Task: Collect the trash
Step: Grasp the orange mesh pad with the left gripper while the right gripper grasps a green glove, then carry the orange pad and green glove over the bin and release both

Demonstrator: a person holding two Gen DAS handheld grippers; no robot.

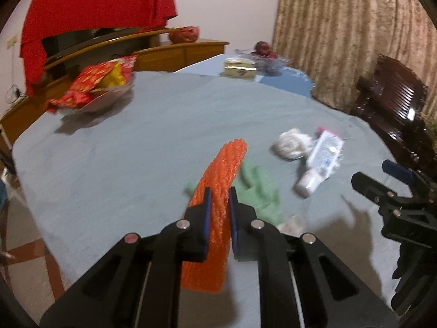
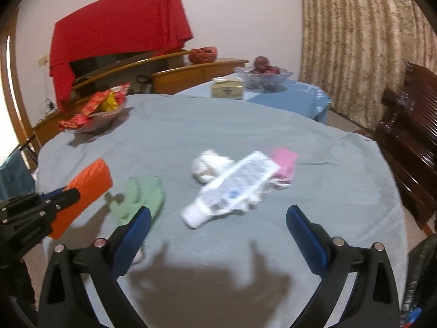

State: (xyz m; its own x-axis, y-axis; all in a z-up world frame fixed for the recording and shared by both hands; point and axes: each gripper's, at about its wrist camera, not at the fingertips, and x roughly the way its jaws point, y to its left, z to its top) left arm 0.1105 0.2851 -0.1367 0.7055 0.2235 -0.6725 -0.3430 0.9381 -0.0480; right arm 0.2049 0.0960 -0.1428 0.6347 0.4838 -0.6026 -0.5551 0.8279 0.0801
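Observation:
My left gripper (image 1: 219, 194) is shut on an orange ribbed foam sheet (image 1: 218, 180) and holds it above the grey tablecloth (image 1: 136, 150); the sheet also shows in the right wrist view (image 2: 87, 188). A green crumpled piece (image 2: 139, 194) lies under it. A white tube (image 2: 232, 188), a crumpled white tissue (image 2: 207, 164) and a pink wrapper (image 2: 284, 161) lie together in the middle. My right gripper (image 2: 218, 218) is open and empty, just short of the tube.
A bowl of red and yellow snack packets (image 2: 95, 112) stands at the far left. A tissue box (image 2: 226, 88) and a glass fruit bowl (image 2: 262, 78) sit on a blue table behind. A dark wooden chair (image 2: 409, 136) is at the right.

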